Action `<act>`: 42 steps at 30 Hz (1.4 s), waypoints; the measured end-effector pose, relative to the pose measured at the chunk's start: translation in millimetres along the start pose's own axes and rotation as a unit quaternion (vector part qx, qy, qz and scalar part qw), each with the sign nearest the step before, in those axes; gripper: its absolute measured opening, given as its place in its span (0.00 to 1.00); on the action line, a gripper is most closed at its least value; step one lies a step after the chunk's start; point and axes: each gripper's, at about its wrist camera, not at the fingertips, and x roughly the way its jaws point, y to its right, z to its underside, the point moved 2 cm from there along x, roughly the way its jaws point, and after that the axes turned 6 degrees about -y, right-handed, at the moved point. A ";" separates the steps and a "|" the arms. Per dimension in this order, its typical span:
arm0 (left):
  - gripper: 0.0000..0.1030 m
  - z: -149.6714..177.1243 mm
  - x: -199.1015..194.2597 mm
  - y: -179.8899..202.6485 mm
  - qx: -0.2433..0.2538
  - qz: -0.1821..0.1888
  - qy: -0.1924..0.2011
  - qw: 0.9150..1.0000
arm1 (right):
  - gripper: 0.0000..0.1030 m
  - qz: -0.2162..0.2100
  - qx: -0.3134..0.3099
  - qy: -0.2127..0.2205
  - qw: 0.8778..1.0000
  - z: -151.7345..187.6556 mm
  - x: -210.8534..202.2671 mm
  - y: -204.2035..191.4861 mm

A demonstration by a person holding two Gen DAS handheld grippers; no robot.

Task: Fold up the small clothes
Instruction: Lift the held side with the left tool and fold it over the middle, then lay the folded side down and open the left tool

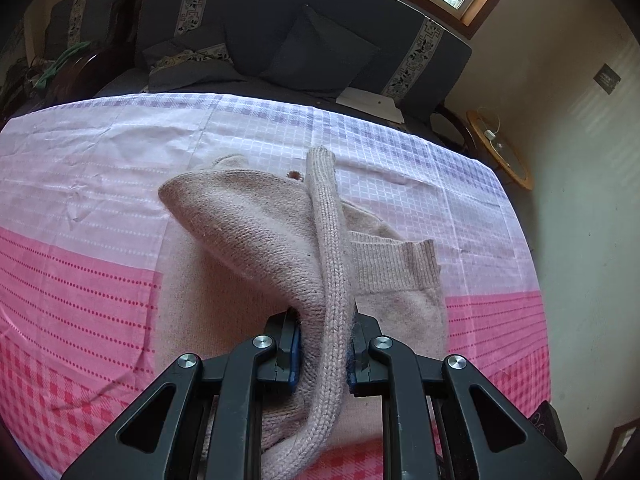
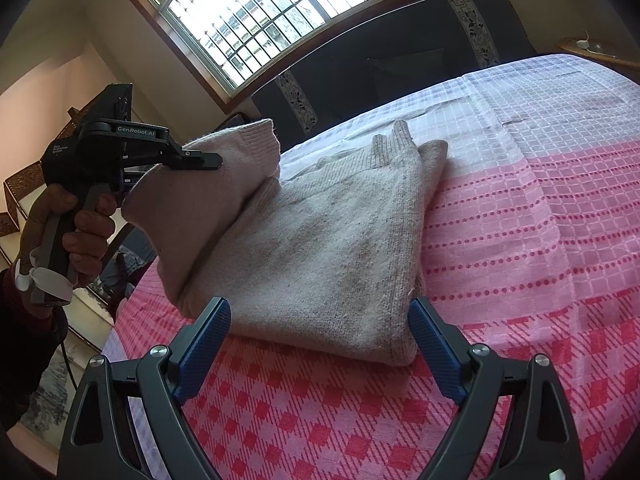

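Risks dropping the raised flap of the sweater (image 2: 320, 248) crookedly: left gripper (image 1: 323, 354) clenched on thick bunched knit, right gripper (image 2: 320, 344) released near the desk (image 2: 520, 240) edge

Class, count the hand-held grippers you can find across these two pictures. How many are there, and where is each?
2. The left hand-held gripper is clamped on a lifted fold of the beige sweater. The right hand-held gripper hovers open at the sweater's near edge. None seems hidden.
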 end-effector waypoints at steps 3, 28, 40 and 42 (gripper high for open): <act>0.16 2.3 3.5 7.6 0.001 0.002 -0.003 1.000 | 0.87 -0.003 0.003 0.000 1.000 -0.9 0.3 1.1; 0.16 11.3 30.4 50.3 0.003 0.015 -0.009 1.000 | 0.87 -0.004 0.011 -0.011 1.000 -2.2 4.6 4.1; 0.16 14.6 56.9 75.2 0.008 0.016 -0.019 1.000 | 0.87 -0.005 0.012 -0.011 1.000 -1.9 4.6 3.3; 0.16 14.9 61.3 76.0 0.006 0.017 -0.019 1.000 | 0.87 -0.005 0.012 -0.011 1.000 -2.3 5.3 2.6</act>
